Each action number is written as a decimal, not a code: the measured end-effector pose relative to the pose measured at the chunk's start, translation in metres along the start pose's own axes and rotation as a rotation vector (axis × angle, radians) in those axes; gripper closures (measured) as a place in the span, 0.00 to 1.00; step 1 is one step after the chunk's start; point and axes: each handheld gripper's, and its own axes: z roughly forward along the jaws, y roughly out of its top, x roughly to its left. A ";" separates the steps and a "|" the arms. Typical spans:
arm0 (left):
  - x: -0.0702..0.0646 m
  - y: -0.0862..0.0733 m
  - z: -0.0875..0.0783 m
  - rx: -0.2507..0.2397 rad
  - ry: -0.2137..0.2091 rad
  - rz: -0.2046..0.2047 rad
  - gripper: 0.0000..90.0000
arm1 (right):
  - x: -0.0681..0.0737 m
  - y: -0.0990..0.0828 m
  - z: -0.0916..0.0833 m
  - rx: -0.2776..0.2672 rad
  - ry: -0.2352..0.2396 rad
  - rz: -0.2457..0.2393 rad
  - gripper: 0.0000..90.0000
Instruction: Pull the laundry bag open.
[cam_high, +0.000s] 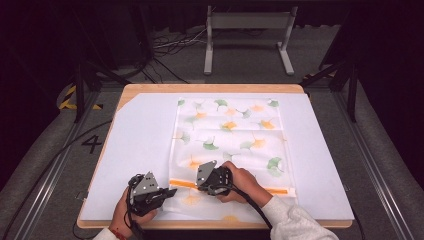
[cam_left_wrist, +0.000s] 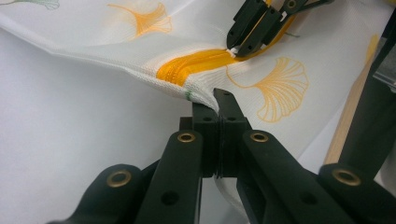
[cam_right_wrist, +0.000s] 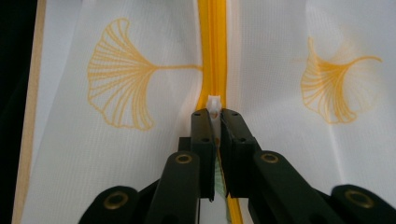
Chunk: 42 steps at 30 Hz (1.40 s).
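While both grippers pinch it, the zipper (cam_high: 182, 183) runs crosswise.

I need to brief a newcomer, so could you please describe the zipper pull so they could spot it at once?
On the white table board lies a white mesh bag with ginkgo-leaf print. An orange zipper crosses its near end. The small white plastic pull sits on that zipper, pinched by the right gripper.

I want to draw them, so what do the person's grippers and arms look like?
Both grippers, left gripper and right gripper, are black, with flat bars joined by brass-ringed rivets ending in two blocky jaws. Each has a grey three-cornered plate on top and a black cable trailing back. The right arm wears a light grey fuzzy sleeve; the left wrist shows a red band.
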 end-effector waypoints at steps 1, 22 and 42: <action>0.000 0.000 0.000 0.000 -0.001 -0.003 0.98 | -0.001 -0.001 -0.001 0.000 0.007 0.002 0.95; -0.006 -0.002 -0.003 0.000 0.010 0.012 0.98 | 0.003 -0.008 -0.007 0.022 0.003 -0.013 0.94; -0.006 0.000 -0.005 -0.013 0.015 0.022 0.98 | 0.002 -0.015 -0.013 0.047 -0.001 -0.003 0.95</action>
